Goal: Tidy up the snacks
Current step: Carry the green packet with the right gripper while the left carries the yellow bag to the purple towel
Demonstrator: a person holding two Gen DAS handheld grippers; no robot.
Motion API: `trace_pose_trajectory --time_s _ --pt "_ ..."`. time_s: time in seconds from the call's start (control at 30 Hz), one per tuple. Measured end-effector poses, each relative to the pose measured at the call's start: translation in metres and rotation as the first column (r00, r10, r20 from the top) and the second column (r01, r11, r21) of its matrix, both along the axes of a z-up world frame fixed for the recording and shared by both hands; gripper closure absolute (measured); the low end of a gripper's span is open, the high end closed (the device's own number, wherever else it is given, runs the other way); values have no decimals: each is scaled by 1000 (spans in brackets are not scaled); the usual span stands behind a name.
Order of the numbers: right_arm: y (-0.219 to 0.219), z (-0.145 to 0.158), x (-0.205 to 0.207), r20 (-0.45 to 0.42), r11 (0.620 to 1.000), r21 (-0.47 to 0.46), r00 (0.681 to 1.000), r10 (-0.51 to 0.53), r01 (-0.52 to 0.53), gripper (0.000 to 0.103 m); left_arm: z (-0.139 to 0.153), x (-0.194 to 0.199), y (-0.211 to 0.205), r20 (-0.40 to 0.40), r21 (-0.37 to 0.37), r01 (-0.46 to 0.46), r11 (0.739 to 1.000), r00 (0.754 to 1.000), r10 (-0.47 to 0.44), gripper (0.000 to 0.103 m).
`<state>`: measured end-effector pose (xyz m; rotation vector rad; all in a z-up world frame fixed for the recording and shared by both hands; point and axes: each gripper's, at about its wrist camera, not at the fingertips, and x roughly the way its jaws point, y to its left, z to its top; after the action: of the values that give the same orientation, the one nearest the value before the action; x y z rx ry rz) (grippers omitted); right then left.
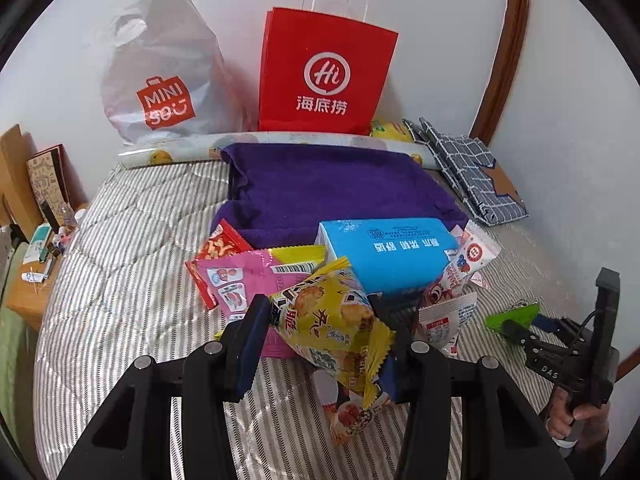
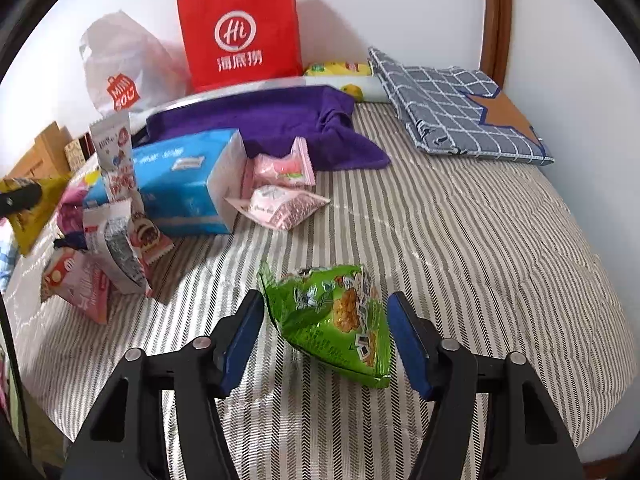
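Note:
My left gripper (image 1: 320, 320) is shut on a yellow snack packet (image 1: 332, 328), held above the striped bed beside a pile of snacks: a pink packet (image 1: 240, 284), a red packet (image 1: 220, 246) and a white-pink packet (image 1: 468, 264) around a blue tissue pack (image 1: 392, 252). My right gripper (image 2: 326, 320) is open, its jaws on either side of a green snack packet (image 2: 336, 316) that lies on the bed; it does not touch it. The right gripper also shows at the right of the left wrist view (image 1: 516, 324). Two pink packets (image 2: 284, 188) lie by the tissue pack (image 2: 180, 184).
A purple towel (image 1: 332, 188) covers a box behind the pile. A red paper bag (image 1: 324, 72) and a white plastic bag (image 1: 160, 80) stand against the wall. A folded checked cloth (image 2: 452, 108) lies at the far right. A bedside table (image 1: 28, 280) is at the left.

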<state>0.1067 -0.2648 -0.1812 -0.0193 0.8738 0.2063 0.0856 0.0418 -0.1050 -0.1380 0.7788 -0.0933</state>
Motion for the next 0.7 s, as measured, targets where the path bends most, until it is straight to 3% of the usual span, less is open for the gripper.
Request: trace_pose_trajectory --time_s 0.1,0.4,0.7 --pt "-1 6 -2 16 1000 13 1000 -13 13 57 5 -4 1 11 -10 3 1000 1000 -3 57" --pt "0 41 -6 76 999 47 997 -19 16 58 16 -7 4 32 -25 8 1000 999 -8 57" --pt "16 90 15 169 995 94 986 9 -26 58 31 9 -1 38 -39 32 999 999 -30 57"
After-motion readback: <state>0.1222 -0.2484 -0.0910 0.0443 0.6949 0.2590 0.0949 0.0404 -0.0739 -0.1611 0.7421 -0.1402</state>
